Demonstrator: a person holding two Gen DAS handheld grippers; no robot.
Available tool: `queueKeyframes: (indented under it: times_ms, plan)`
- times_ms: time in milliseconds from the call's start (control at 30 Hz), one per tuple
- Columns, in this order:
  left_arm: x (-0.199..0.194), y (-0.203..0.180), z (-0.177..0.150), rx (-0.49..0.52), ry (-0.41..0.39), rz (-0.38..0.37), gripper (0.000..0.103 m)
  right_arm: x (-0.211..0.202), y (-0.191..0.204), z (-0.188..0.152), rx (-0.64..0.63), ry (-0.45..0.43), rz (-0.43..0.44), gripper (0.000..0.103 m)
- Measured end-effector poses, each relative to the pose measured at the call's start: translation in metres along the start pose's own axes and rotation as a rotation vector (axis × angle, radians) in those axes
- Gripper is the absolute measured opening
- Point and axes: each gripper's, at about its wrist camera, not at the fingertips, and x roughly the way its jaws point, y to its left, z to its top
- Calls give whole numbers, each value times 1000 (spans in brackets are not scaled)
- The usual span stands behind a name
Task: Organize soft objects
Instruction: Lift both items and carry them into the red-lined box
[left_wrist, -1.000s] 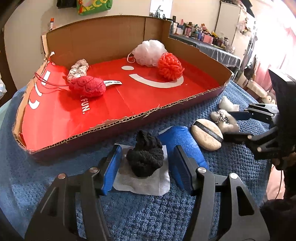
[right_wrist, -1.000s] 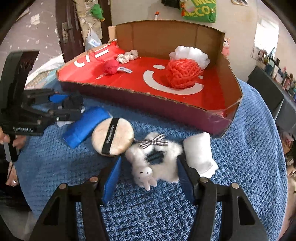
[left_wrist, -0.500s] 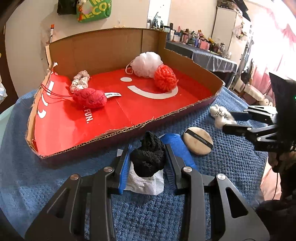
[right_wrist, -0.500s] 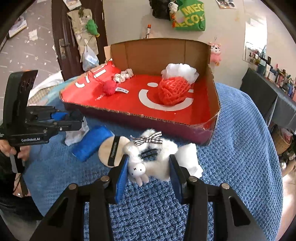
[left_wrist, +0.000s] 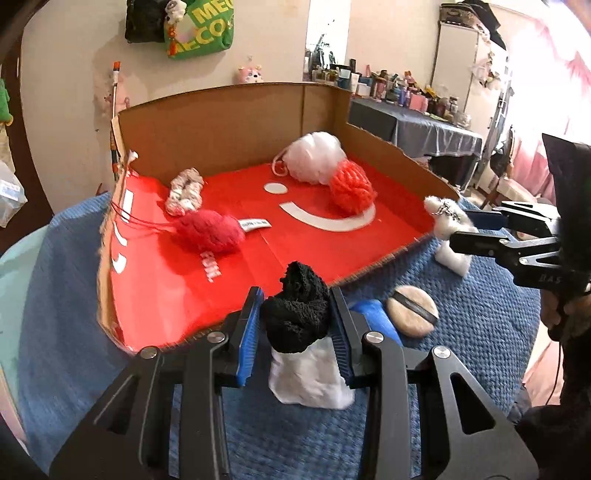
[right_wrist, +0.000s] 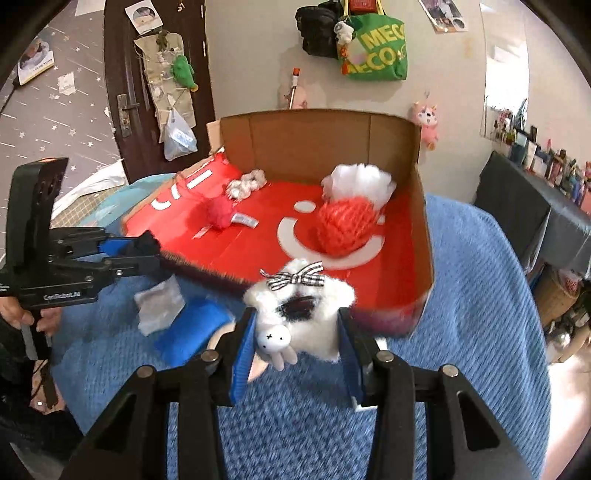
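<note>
A blue blanket (right_wrist: 480, 295) is spread under a cardboard box (left_wrist: 229, 122) with a red floor, in which a white puff (left_wrist: 314, 157), an orange puff (left_wrist: 351, 188) and a red puff (left_wrist: 208, 230) are seen. A black sock (left_wrist: 299, 314) is pinched by the left gripper (left_wrist: 295, 328) just before the box's near edge. A white fluffy toy (right_wrist: 299, 314) is clamped in the right gripper (right_wrist: 295, 354), above the blanket beside the box's near corner.
</note>
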Motion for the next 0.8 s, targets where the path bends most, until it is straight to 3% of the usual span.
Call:
queueKeyframes:
  times_ms: [267,467,667,800]
  plan:
    - [6,17,25,16,5,26,33,23,0,40,-47,25,-19,45]
    - [15,22,59,42,9,-4,33,44,5,79,-89,35,-7,45]
    - [50,38,101,49,97,-90,33,83,11,118,-150,102,30,45]
    - [84,52,124,68,164,-76,33,113,11,131,-182,165,47,45]
